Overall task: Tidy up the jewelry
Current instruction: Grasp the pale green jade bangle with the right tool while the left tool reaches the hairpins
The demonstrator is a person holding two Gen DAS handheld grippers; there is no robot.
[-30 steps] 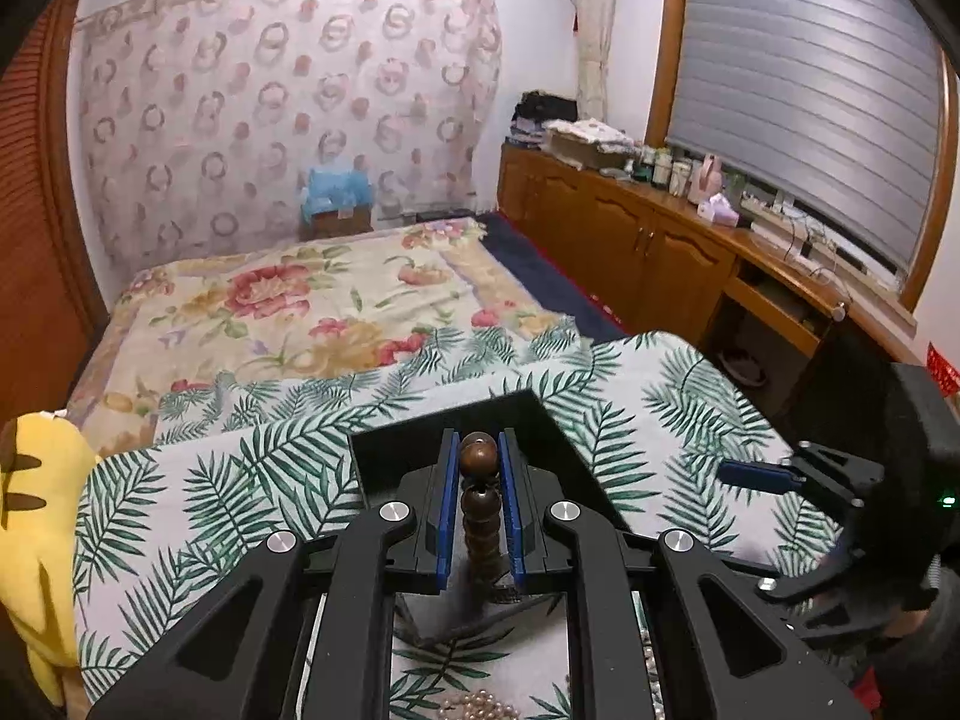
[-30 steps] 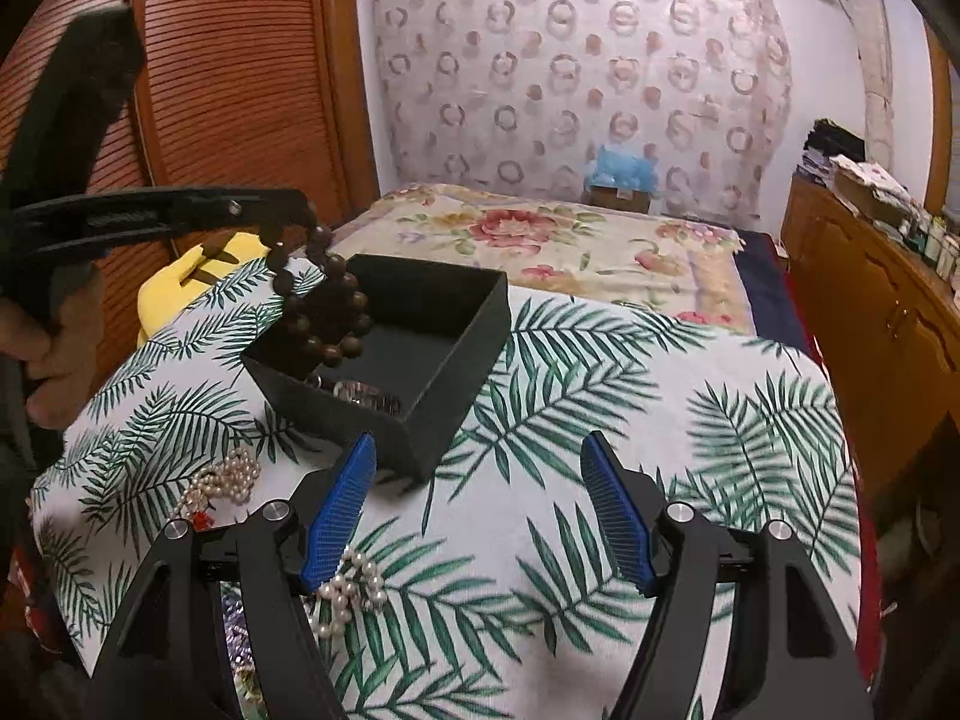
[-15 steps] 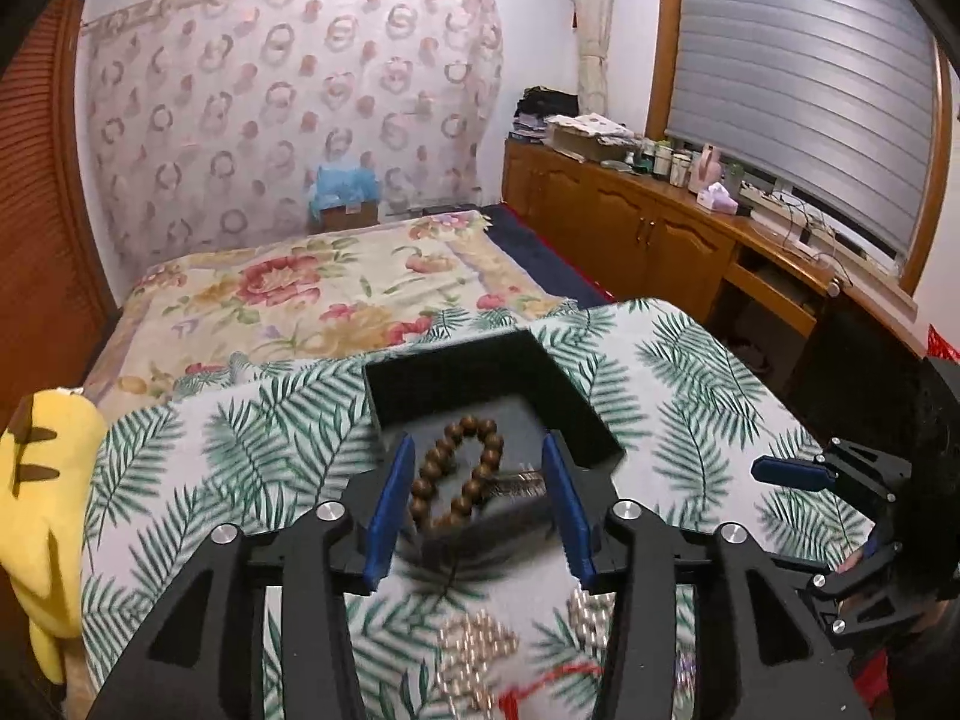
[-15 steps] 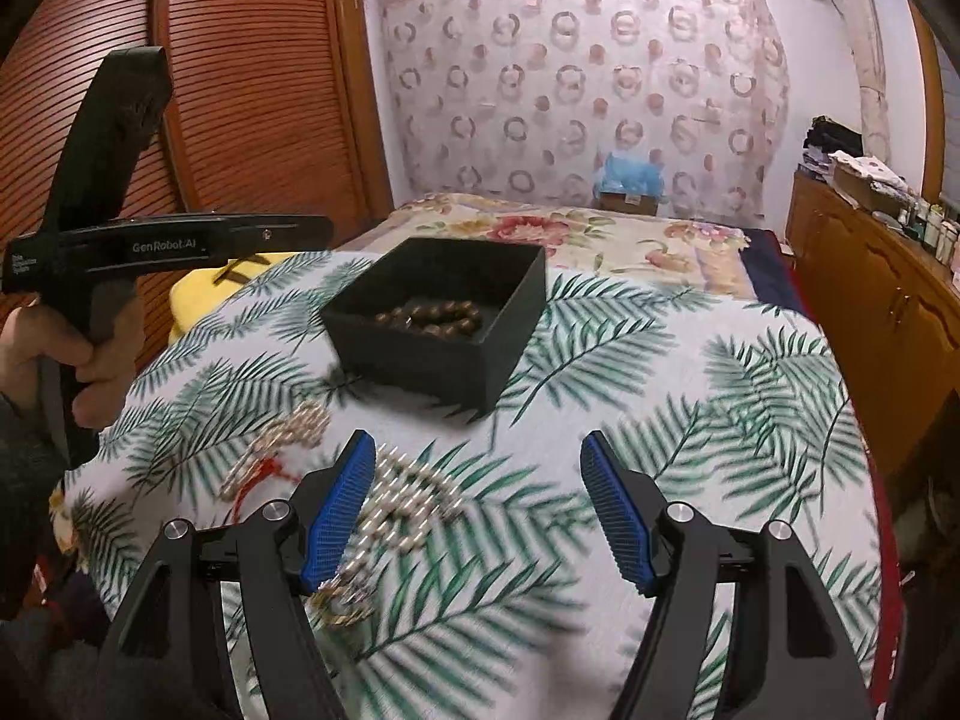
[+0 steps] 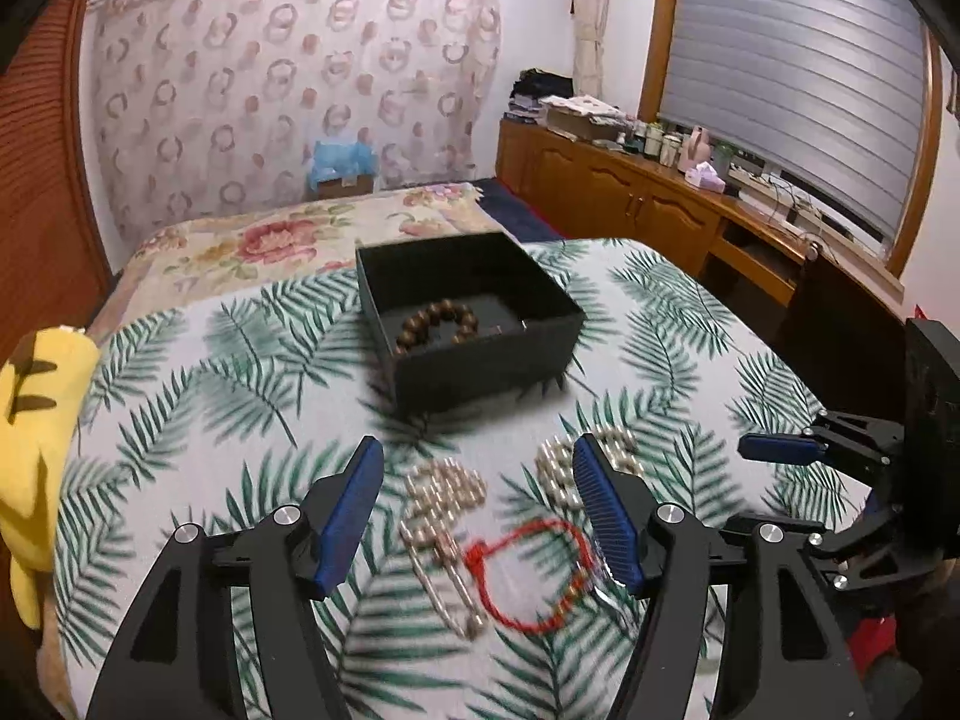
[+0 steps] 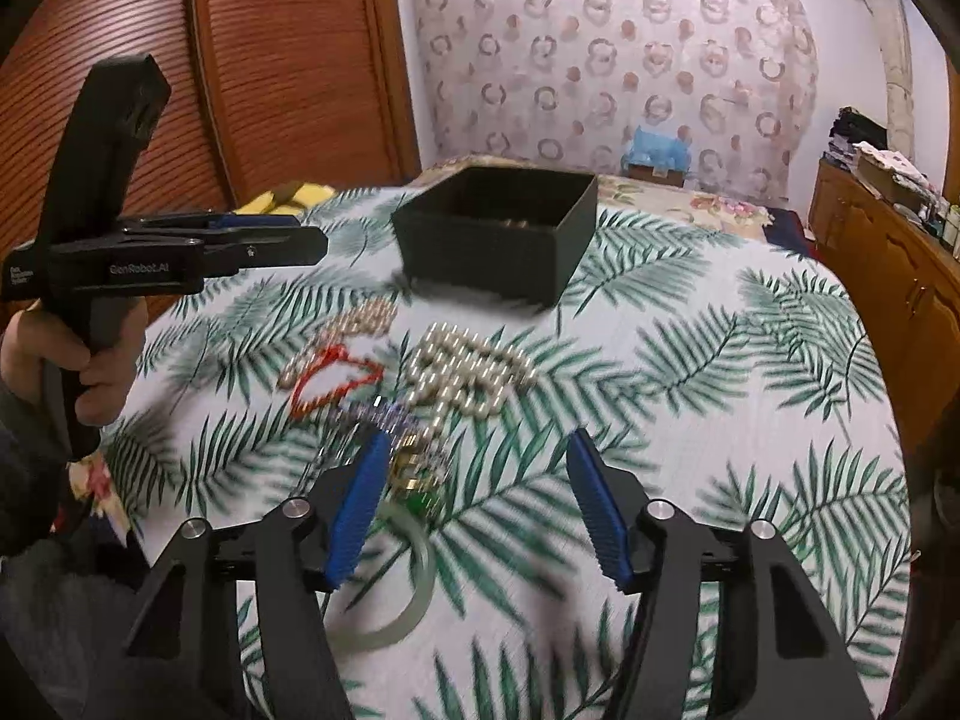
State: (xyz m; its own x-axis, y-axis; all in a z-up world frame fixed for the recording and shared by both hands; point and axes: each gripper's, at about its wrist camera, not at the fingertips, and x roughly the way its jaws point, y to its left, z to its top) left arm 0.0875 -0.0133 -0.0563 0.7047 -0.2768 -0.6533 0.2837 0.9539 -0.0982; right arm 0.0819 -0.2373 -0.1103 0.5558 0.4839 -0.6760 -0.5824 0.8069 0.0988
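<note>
A black box (image 5: pixel 480 354) (image 6: pixel 498 246) stands on the palm-leaf cloth, and a brown bead bracelet (image 5: pixel 435 327) lies inside it. My left gripper (image 5: pixel 477 507) hovers over the loose pieces, its jaws opening with nothing between them. Below it lie a pearl string (image 5: pixel 441 495), a red cord bracelet (image 5: pixel 528 570) and a second pearl heap (image 5: pixel 564 468). My right gripper (image 6: pixel 474 501) has its jaws closing, with nothing pressed between them. A pale green bangle (image 6: pixel 390 588) and a small green-and-gold piece (image 6: pixel 417 480) lie by its left finger. Pearls (image 6: pixel 468 369) lie ahead.
A yellow plush toy (image 5: pixel 30 450) sits at the cloth's left edge. Wooden cabinets (image 5: pixel 630 204) with clutter run along the right wall, and slatted wooden doors (image 6: pixel 270 72) stand to the left. A flowered bedspread (image 5: pixel 270 246) lies beyond the box.
My left gripper let the brown bead bracelet drop into the box, opened, and drew back toward the loose jewelry. My right gripper also drew back, its jaws narrowing a little.
</note>
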